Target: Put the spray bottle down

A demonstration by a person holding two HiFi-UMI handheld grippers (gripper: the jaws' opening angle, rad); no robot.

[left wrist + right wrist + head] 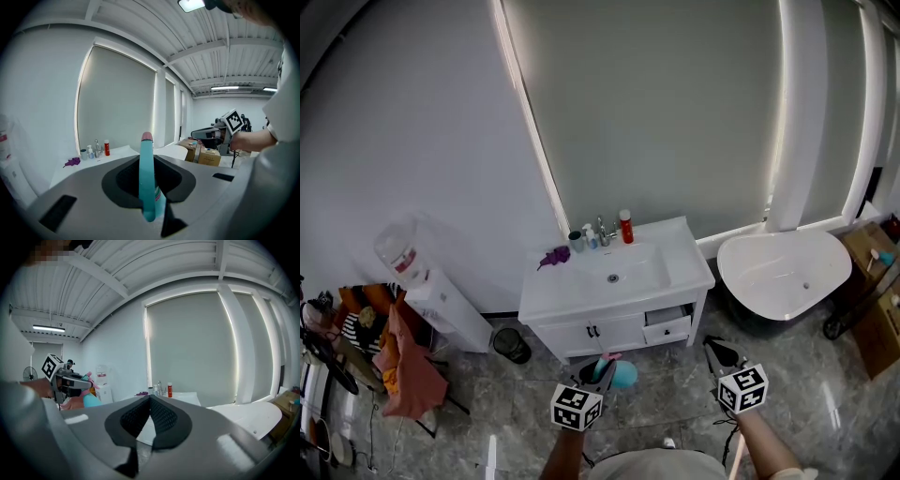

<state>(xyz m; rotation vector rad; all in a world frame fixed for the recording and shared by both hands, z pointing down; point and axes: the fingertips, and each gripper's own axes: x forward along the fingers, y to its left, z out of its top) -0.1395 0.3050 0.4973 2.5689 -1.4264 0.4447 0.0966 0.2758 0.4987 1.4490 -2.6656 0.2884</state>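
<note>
spray bottle (146, 168) pinched narrowly in left gripper (598, 373), well short of far vanity (684, 264); right gripper (150, 401) pressed together, empty. risk: early release, drop to floor (511, 412).

The left tongs (602, 367) (147, 187) are held out in front of the body on a bare left forearm (565, 455), tipped slightly downward, with the jaws pressed on a teal spray bottle (622, 374) (146, 173) that stands upright between them. The right tongs (715, 349) (150, 401) are at about the same height on the right forearm (766, 445), nearly level, jaws together at the tips with nothing between them. The two tongs are well apart, side by side.
</note>
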